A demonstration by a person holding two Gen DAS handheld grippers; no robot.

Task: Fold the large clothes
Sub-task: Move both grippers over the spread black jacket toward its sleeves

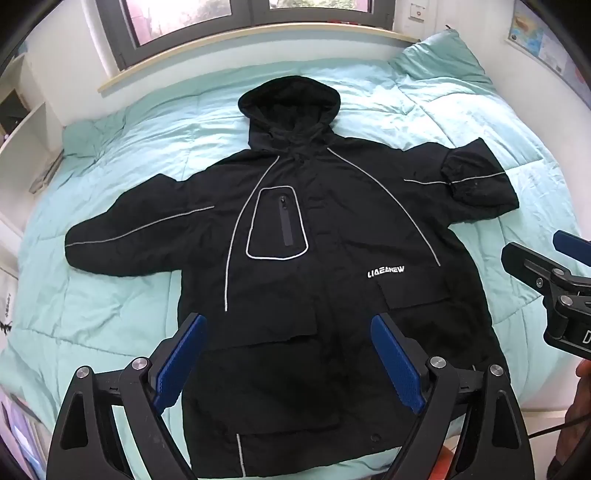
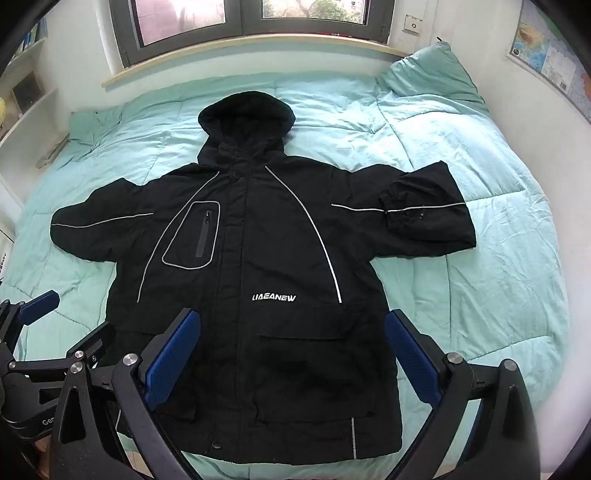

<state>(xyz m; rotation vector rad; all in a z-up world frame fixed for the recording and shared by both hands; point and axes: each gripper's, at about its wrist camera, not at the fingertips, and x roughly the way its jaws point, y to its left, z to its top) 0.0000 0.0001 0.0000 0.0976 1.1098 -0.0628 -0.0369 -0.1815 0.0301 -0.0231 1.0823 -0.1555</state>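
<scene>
A black jacket (image 1: 295,266) lies flat on the bed (image 1: 122,155), front side up, in the middle of both frames. Its hood (image 1: 290,99) points to the top of the frame, toward the window (image 1: 236,22). The two sleeves are spread to the left and to the right. The sleeve on the right side of the frame (image 1: 476,177) has its cuff turned back, so it looks shorter than the left sleeve (image 1: 136,236). Grey stripes run along the sleeves and down the chest, and one stripe goes around a chest pocket (image 1: 277,225) with a zipper. Two flap pockets sit low on the jacket. No container is in view.

The left gripper (image 1: 286,363) hangs over the lower hem of the jacket, at the bottom of the left wrist frame. Its jaws stand wide open and the blue pads (image 1: 397,363) hold nothing. In the right wrist frame it shows at the lower left.

The right gripper (image 2: 291,363) hangs over the lower part of the jacket too, a little more to the right. Its jaws are also wide open, with nothing between them. In the left wrist frame it shows at the right edge.

White letters on the chest (image 2: 273,297) read about "LIAEANEW"; the first letters are not sure. A map (image 2: 550,59) hangs on the wall at the upper right, and its text is too small to read. A pillow (image 2: 432,77) lies at the upper right corner of the bed, and shelves (image 2: 26,92) stand at the upper left.
</scene>
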